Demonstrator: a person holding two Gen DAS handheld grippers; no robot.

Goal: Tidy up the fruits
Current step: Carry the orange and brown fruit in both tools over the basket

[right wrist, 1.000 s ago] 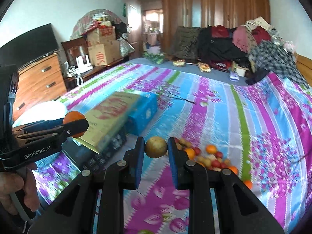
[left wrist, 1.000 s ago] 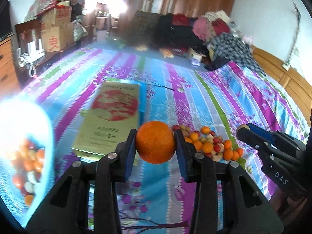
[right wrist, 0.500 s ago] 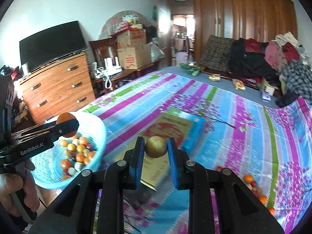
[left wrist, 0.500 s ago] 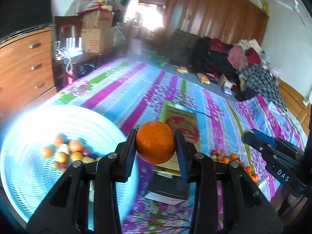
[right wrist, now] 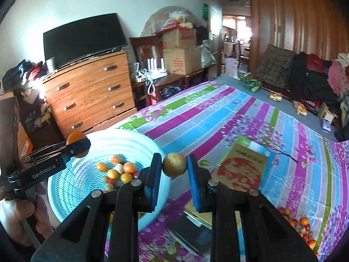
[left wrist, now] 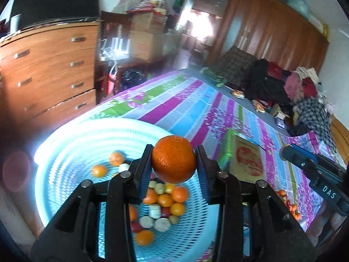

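Left wrist view: the left gripper (left wrist: 173, 167) is clamped across the middle of a round, dimpled orange (left wrist: 173, 159), firm but bruisable, above the pale blue basket (left wrist: 72, 135) of small fruits. The right gripper (right wrist: 174, 168) pinches a smooth brownish fruit (right wrist: 174, 164) beside the basket's rim. Bed (right wrist: 196, 118) beyond.

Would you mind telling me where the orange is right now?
In the left wrist view, the orange sits centre frame, clamped in the left claw above the blue basket.
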